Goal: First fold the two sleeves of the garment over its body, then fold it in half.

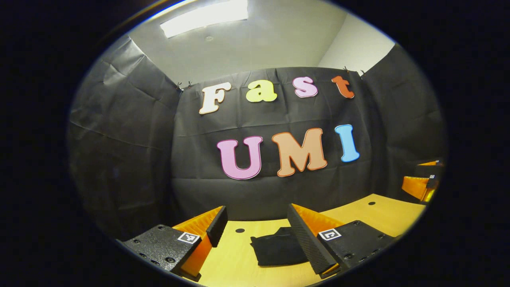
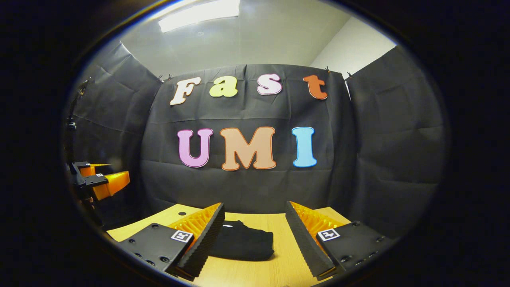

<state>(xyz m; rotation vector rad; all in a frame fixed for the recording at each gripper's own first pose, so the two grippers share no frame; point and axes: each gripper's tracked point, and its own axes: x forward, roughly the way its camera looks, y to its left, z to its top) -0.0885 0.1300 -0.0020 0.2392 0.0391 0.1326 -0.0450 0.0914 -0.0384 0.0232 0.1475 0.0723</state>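
Observation:
A black garment (image 1: 277, 249) lies folded into a small bundle on the wooden table (image 1: 239, 263). My left gripper (image 1: 255, 231) hangs above the table, open, nothing between its fingers; the garment sits just ahead, partly behind the right finger. In the right gripper view the same garment (image 2: 243, 245) rests flat on the table (image 2: 279, 263), partly behind the left finger. My right gripper (image 2: 255, 223) is open and holds nothing. Each view catches the other gripper off at its edge: the right one (image 1: 422, 185), the left one (image 2: 101, 181).
Black cloth walls close the booth at the back and on both sides. The table has small round holes (image 1: 240, 230) in its top. Its far edge meets the back wall.

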